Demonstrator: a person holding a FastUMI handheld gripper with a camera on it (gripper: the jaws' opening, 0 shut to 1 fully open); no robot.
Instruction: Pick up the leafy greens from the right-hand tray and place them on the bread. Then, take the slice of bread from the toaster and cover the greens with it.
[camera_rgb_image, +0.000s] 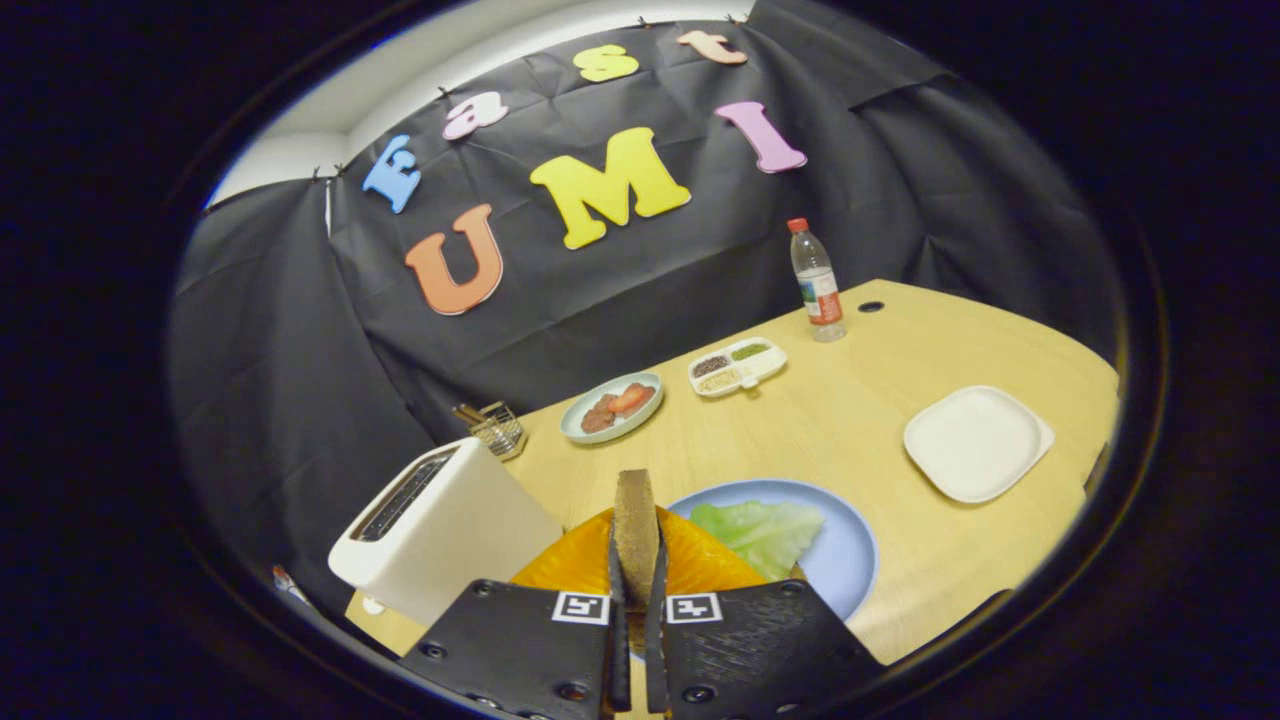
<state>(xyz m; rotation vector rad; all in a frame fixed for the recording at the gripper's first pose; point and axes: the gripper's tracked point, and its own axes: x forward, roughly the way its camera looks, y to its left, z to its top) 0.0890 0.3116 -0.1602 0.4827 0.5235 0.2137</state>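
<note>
Two black fingers (655, 590) of your hand-held gripper (636, 600) are drawn almost together and clamp a brown slice of bread (636, 530) between them, the slice standing on edge and rising above the fingertips. Just beyond and below the slice sits an orange, ridged thing (590, 560) whose nature you cannot tell from here; it overlaps the near side of a blue plate (850, 560). On that plate lie the leafy greens (762, 530), a pale green leaf spread flat just ahead and to the right of the fingers. To the left of your fingers stands the white toaster (440, 525), its slot on top dark, and whether anything sits inside it cannot be told. Beyond the toaster, near the edge of the tabletop (860, 440), is a small wire basket (495, 428) with something brownish in it. Farther back, a pale round dish (612, 407) holds reddish and brown pieces, and beside it a white divided tray (737, 366) carries dark, green and pale fillings in separate compartments. A clear bottle with a red cap (816, 282) stands upright behind that tray. Well apart to the right rests a white square plate (978, 442).
</note>
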